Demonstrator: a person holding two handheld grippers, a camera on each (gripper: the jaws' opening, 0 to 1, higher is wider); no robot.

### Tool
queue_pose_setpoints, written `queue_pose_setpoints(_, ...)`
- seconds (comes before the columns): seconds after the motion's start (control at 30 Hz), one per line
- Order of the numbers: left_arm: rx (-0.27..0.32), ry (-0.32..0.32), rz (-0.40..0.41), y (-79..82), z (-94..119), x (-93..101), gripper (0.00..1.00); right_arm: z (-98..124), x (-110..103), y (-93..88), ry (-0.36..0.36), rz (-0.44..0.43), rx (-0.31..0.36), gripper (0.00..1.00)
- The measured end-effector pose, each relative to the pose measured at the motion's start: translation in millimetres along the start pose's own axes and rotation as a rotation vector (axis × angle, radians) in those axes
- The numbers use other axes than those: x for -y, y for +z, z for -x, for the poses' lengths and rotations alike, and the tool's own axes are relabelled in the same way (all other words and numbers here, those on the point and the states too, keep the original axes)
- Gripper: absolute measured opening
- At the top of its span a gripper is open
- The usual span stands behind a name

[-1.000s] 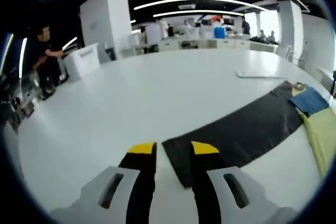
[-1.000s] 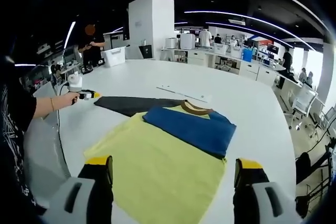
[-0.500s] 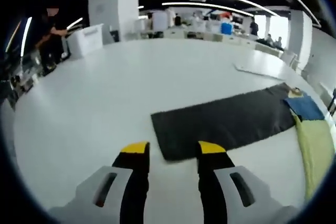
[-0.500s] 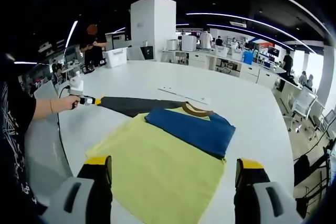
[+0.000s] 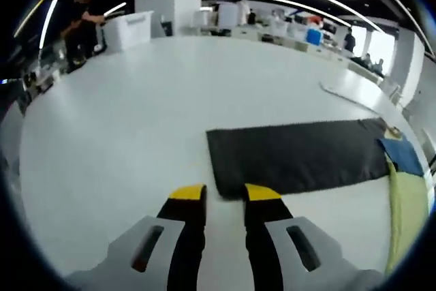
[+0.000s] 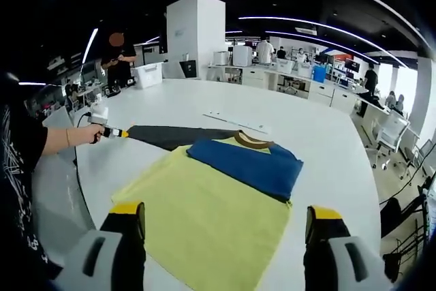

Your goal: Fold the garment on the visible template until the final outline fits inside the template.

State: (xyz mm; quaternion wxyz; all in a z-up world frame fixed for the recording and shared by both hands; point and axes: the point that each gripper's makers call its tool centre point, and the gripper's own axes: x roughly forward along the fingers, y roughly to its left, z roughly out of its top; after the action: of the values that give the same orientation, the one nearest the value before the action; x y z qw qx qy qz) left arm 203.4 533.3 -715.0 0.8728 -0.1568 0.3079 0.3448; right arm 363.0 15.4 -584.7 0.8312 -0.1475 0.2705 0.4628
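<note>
Garment (image 6: 218, 202) flat on white table: yellow body, blue folded panel, dark sleeve stretched sideways.

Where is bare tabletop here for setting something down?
Free: the wide white table beyond the dark sleeve, up to the far white bin; also the strip between the garment and the table's right edge. Crowded: where the blue fold and the sleeve meet.

Large white table (image 6: 320, 134). White pillar (image 6: 196, 32) behind. Standing person in dark clothes (image 6: 117, 56) beside white bin (image 6: 150, 73). Blue barrel (image 6: 319, 73) among distant desks. Long ceiling light strips (image 6: 300, 20).
</note>
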Motion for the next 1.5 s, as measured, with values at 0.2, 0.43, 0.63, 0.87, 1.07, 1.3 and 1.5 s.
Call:
queue_pose_setpoints(0.2,-0.012,0.019,0.003,0.1,-4.1,3.3,0.08,2.9,3.9,-4.4,-0.009,0.002,-0.013,0.99)
queue_pose_setpoints(0.43,-0.006,0.003,0.001,1.0,-9.1,4.7,0.03,3.5,8.2,-15.0,-0.008,-0.012,-0.045,0.99)
queue_pose_setpoints(0.63,0.010,0.007,-0.069,7.0,-7.0,8.4,0.01,2.7,7.3,-19.7,-0.004,-0.011,-0.060,0.99)
queue_pose_setpoints(0.87,0.070,-0.022,-0.110,29.7,-0.5,22.1,0.01,3.0,9.2,-21.3,-0.004,-0.012,-0.062,0.99)
queue_pose_setpoints(1.07,0.134,-0.062,-0.155,53.3,10.0,42.0,0.01,3.1,8.8,-20.9,0.000,-0.006,-0.057,0.99)
queue_pose_setpoints(1.3,0.171,-0.108,-0.190,70.4,17.1,63.4,0.01,3.2,7.6,-26.4,0.007,-0.013,-0.059,0.99)
queue_pose_setpoints(1.5,0.204,-0.168,-0.231,85.0,23.9,97.1,0.01,2.7,6.5,-28.8,0.017,-0.017,-0.058,0.99)
